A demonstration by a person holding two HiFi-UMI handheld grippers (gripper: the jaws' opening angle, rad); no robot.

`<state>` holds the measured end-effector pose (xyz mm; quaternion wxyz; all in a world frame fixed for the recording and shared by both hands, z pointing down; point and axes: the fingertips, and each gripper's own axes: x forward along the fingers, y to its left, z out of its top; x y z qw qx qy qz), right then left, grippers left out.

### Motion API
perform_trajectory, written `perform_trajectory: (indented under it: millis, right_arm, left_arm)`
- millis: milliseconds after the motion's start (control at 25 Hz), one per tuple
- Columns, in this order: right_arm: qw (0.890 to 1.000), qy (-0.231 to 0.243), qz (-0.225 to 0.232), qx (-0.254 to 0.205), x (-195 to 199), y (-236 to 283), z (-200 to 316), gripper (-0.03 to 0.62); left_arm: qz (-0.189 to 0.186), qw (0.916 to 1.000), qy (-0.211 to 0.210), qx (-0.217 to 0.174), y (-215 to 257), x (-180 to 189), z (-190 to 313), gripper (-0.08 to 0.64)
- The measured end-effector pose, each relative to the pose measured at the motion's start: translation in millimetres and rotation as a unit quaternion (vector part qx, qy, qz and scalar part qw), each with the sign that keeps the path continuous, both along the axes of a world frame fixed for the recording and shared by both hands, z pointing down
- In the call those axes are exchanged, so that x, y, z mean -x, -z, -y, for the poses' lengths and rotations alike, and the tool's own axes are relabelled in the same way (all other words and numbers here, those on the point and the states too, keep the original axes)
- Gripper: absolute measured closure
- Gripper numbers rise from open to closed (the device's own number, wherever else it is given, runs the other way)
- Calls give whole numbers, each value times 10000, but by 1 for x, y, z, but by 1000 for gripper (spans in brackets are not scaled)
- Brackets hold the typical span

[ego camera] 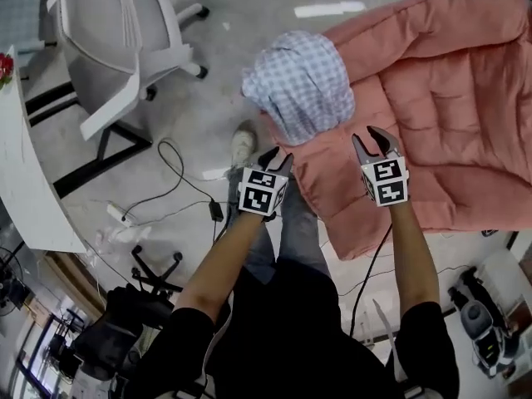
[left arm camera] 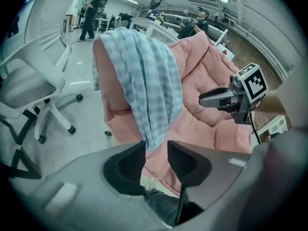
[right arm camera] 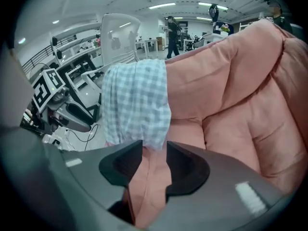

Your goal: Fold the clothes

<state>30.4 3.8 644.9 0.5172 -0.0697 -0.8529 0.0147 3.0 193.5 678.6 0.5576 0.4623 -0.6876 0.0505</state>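
Observation:
A blue-and-white checked cloth (ego camera: 299,86) hangs draped over the left corner of a pink quilted sofa (ego camera: 440,98). My left gripper (ego camera: 278,158) hovers just below the cloth's lower edge, jaws apart with nothing between them. In the left gripper view the cloth (left arm camera: 144,85) ends just above that gripper (left arm camera: 156,148). My right gripper (ego camera: 370,144) is over the sofa's front part, right of the cloth, jaws apart. In the right gripper view the cloth (right arm camera: 137,102) hangs just beyond this gripper (right arm camera: 154,148), and pink sofa fabric (right arm camera: 231,95) shows through the gap.
A white office chair (ego camera: 116,40) stands on the grey floor at the upper left, beside a white table edge (ego camera: 25,165). Black cables (ego camera: 179,181) and a power strip (ego camera: 116,214) lie on the floor. The person's shoe (ego camera: 243,144) is below the cloth.

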Motion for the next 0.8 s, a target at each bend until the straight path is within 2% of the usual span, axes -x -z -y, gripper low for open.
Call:
perform_trajectory:
  millis: [120, 240, 320, 560, 640, 800]
  right_arm:
    - [9998, 182, 2, 113, 1, -18, 5, 428]
    - [9989, 420, -19, 200, 0, -39, 9, 391]
    - [9981, 573, -134, 156, -2, -53, 12, 369]
    - [9929, 1095, -459, 121, -3, -92, 12, 364]
    - [9908, 1271, -420, 193, 0, -98, 7, 364]
    - [9898, 1363, -201, 354, 13, -98, -7, 373]
  left_arm:
    - [34, 9997, 219, -70, -18, -3, 4, 405]
    - [-120, 9989, 442, -104, -34, -6, 13, 360]
    - [-73, 9988, 491, -39, -43, -6, 17, 351]
    - [377, 9991, 39, 181, -72, -10, 22, 351]
    - [468, 9987, 10, 186, -76, -9, 27, 355]
    - [503, 9986, 87, 150, -76, -5, 32, 405]
